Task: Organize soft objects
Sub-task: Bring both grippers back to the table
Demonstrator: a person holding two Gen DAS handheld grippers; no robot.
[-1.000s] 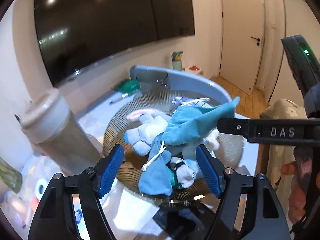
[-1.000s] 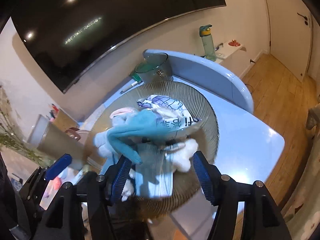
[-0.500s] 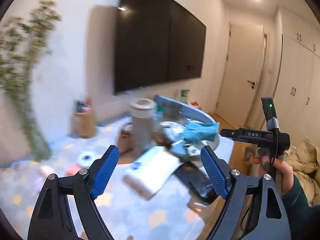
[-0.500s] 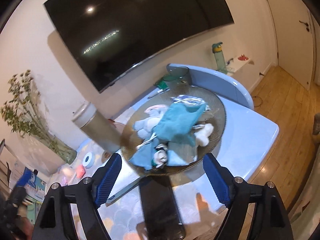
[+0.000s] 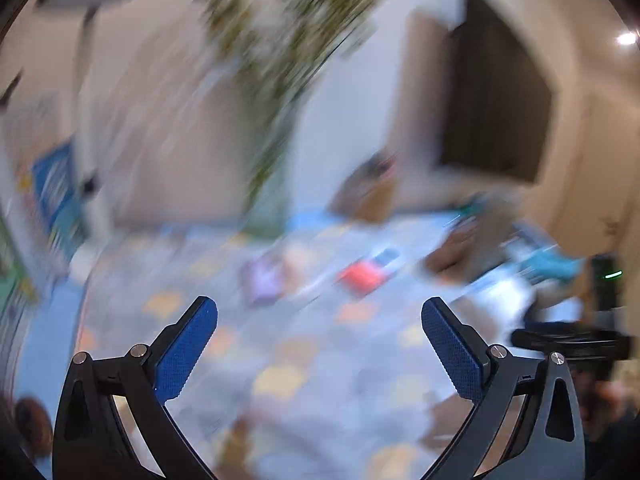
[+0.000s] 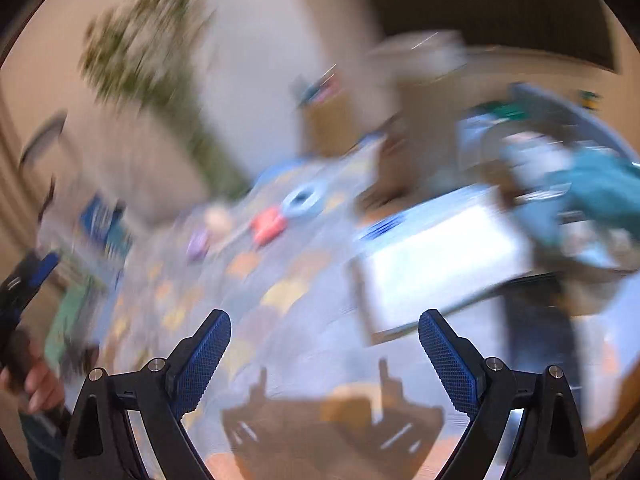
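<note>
Motion blur smears both views.
The table point(image 5: 304, 364) and its small red thing point(image 5: 362, 276) are streaks; the teal cloth point(image 6: 604, 192) runs off the right edge, its shape unreadable.

Both views are heavily motion-blurred. The soft objects form one heap at the far right of the tabletop point(image 6: 304, 344). The uppermost item is a teal cloth point(image 6: 600, 192), draped loosely and crumpled, with a fold hanging toward the near side. Beneath and beside it lie paler pieces, light blue and white point(image 6: 536, 160), whose shapes cannot be resolved. The heap rests in a round dish with a dark rim point(image 6: 592, 276). In the left wrist view the same teal cloth point(image 5: 548, 266) appears as a smeared patch near the right edge. No tool touches the heap.
</note>
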